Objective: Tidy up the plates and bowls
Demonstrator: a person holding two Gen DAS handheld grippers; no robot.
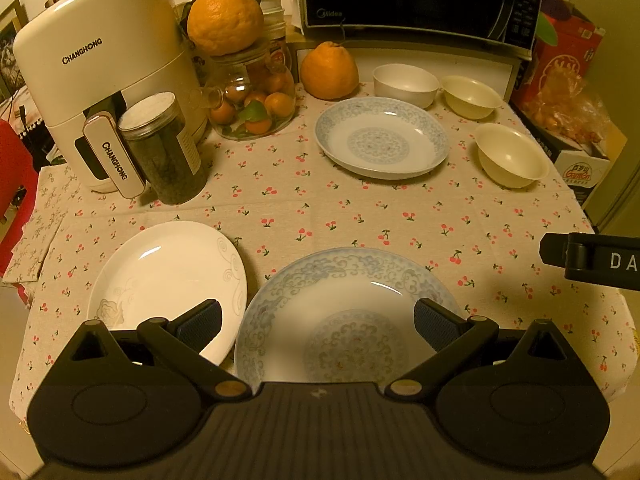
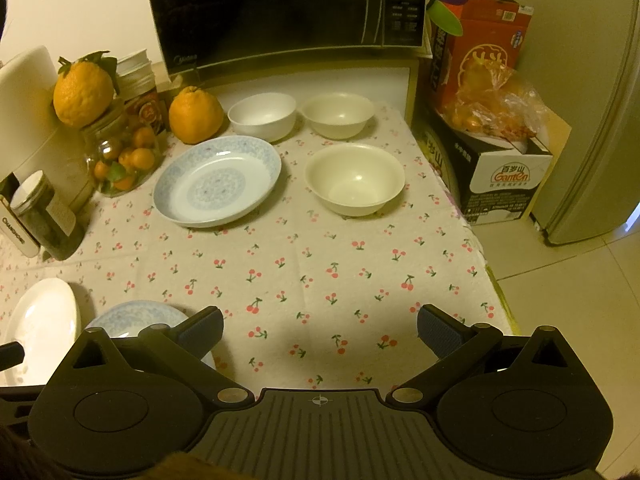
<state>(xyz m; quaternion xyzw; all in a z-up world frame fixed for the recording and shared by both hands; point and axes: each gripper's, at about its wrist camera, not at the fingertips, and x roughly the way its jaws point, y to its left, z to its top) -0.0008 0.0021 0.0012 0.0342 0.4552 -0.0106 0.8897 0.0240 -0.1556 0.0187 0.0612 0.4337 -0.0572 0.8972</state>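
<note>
Plates number three from your left wrist: a white plate (image 1: 168, 280) near left, a near blue plate (image 1: 344, 320) just beside it and straight under your left gripper (image 1: 318, 322), and a far blue plate (image 1: 382, 138) well apart, toward the back. Your left jaws stand wide apart, holding nothing. Bowls also number three: a white bowl (image 1: 405, 84) and a back cream bowl (image 1: 472, 96) side by side at the rear, and a front cream bowl (image 1: 512, 156) nearer you on the right. All sit on the cherry cloth (image 1: 360, 216). Two big oranges show, one orange (image 1: 329, 70) on the cloth and one top orange (image 1: 224, 18) on a jar (image 1: 252, 108). Part of your right tool pokes in at the right edge.

From your right wrist, the right gripper (image 2: 320, 330) hangs over bare cloth (image 2: 320, 264), jaws wide apart and empty. You see the same three bowls: white bowl (image 2: 262, 116), back cream bowl (image 2: 338, 114), front cream bowl (image 2: 355, 178). The far blue plate (image 2: 218, 180) lies left of the front cream bowl, apart from it. The white plate (image 2: 40, 320) and near blue plate (image 2: 132, 318) show partly at lower left.
</note>
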